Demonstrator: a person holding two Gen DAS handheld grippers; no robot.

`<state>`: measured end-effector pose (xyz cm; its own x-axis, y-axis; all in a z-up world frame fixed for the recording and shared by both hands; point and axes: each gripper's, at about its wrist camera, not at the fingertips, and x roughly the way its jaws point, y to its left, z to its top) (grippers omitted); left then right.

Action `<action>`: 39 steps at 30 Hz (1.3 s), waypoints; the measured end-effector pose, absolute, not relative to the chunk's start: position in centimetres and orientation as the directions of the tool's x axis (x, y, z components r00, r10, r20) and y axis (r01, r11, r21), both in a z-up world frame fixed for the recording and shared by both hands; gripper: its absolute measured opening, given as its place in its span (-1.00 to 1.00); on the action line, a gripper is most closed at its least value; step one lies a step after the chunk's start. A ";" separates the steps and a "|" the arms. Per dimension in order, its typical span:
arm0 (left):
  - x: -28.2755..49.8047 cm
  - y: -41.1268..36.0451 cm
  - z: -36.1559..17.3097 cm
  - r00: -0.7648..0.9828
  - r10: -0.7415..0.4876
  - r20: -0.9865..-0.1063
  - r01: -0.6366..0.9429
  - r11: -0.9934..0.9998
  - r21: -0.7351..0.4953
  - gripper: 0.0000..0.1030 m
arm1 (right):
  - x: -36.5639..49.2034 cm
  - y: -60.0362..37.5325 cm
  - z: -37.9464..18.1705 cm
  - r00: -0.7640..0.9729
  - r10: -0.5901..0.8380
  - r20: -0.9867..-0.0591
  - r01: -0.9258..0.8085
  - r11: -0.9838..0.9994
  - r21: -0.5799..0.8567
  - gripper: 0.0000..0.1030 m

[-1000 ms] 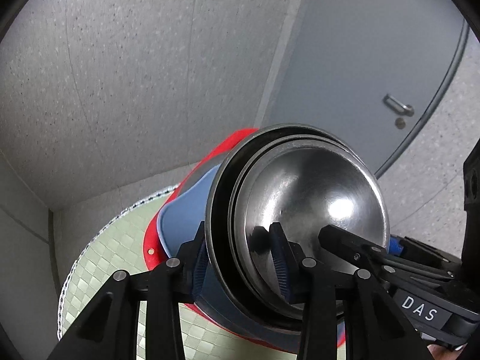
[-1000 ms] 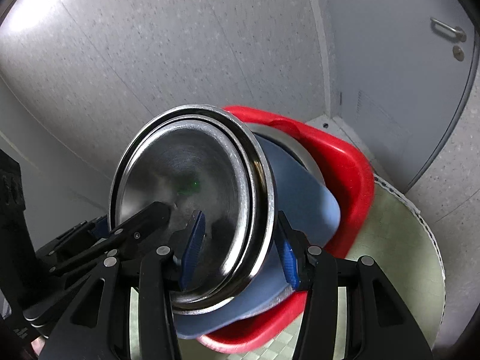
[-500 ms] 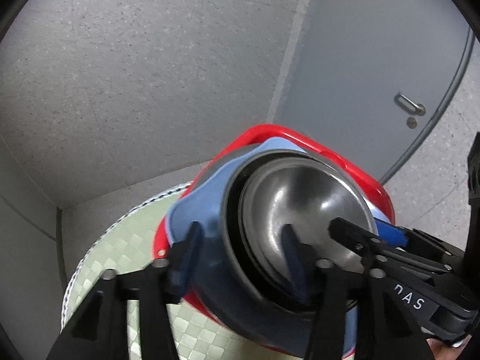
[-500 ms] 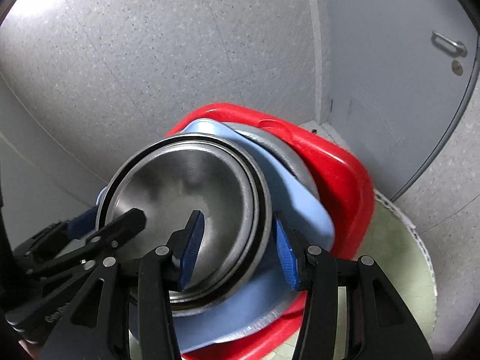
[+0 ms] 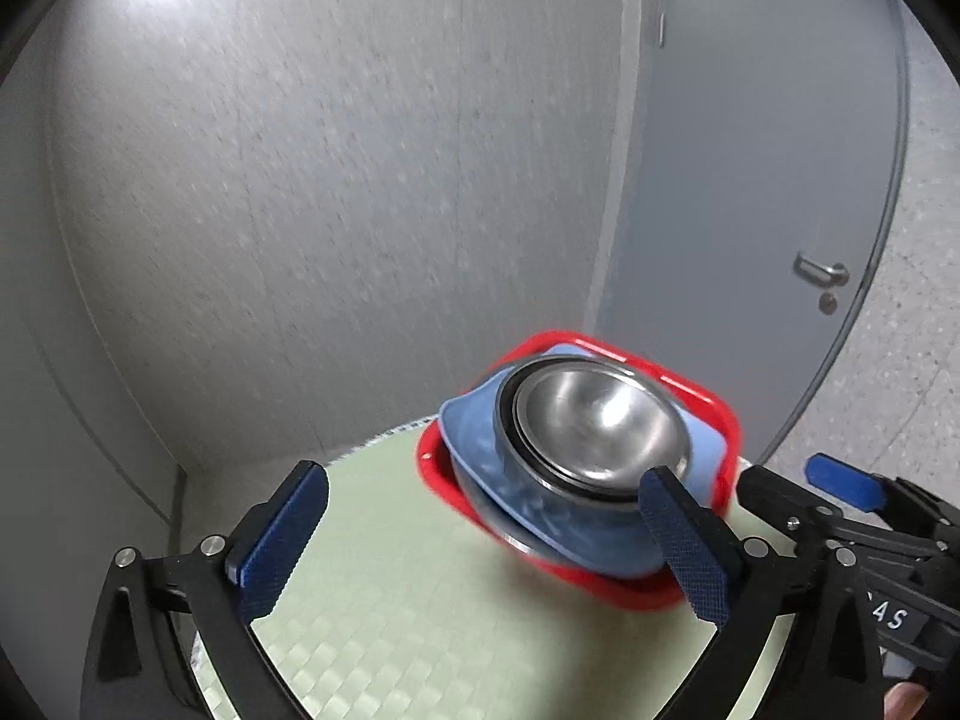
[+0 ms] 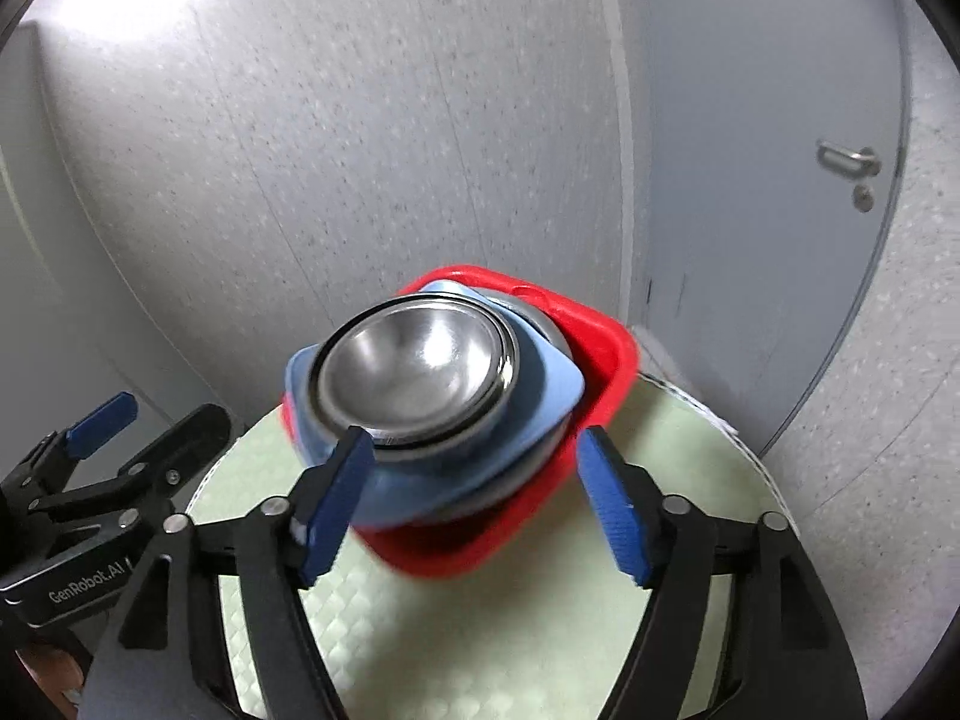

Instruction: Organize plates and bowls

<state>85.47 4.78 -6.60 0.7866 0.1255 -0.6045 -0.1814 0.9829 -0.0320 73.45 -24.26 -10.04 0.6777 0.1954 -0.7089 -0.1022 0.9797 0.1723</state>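
A stack sits on the round table: nested steel bowls (image 5: 594, 429) (image 6: 414, 369) on top, in a blue plate (image 5: 480, 450) (image 6: 540, 414), over a steel plate (image 6: 540, 318), all on a red square plate (image 5: 720, 420) (image 6: 606, 348). My left gripper (image 5: 480, 540) is open and empty, just in front of the stack. My right gripper (image 6: 474, 504) is open and empty, its fingertips on either side of the stack's near edge. In the left wrist view the right gripper (image 5: 840, 516) shows at lower right. In the right wrist view the left gripper (image 6: 114, 450) shows at lower left.
The round table has a pale green woven mat (image 5: 390, 600) (image 6: 510, 630). Speckled grey walls stand close behind. A grey door with a lever handle (image 5: 819, 273) (image 6: 849, 159) is at the right.
Both grippers let go of the stack and drew back. The stack went from tilted and gripped to lying on the table.
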 end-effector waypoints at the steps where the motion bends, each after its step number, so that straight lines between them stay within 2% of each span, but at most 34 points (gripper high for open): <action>1: 84.2 4.4 -6.2 0.796 0.137 -0.590 -0.185 0.983 -0.020 0.99 | 72.4 -24.2 -9.6 0.688 0.194 -0.699 -0.104 0.980 0.169 0.47; 7: 75.5 1.8 -4.7 0.851 0.164 -0.500 -0.165 0.985 0.044 0.99 | 64.2 -24.4 -6.3 0.767 0.145 -0.625 -0.077 0.988 0.135 0.62; 11: 69.3 0.7 -4.4 0.879 0.137 -0.457 -0.135 0.990 0.037 0.99 | 56.8 -24.0 -4.8 0.815 0.084 -0.574 -0.035 0.995 0.096 0.87; 17: 56.1 -0.5 -4.1 0.909 0.096 -0.406 -0.081 0.995 0.055 0.99 | 45.7 -22.6 -3.7 0.848 0.015 -0.530 0.030 0.997 0.077 0.95; 26: 38.3 -2.0 -3.5 0.927 -0.013 -0.374 0.028 0.999 0.036 0.99 | 29.4 -21.8 -1.4 0.880 -0.049 -0.472 0.098 0.992 0.080 1.00; 31: 29.1 -2.5 -2.7 0.942 -0.026 -0.333 0.040 0.999 0.035 0.99 | 23.0 -22.1 -1.1 0.890 -0.069 -0.451 0.123 0.988 0.093 1.00; 39: 17.0 -4.2 -5.5 0.947 -0.023 -0.319 0.025 1.000 0.002 0.99 | 14.1 -22.9 -2.6 0.904 -0.078 -0.420 0.101 0.994 0.034 1.00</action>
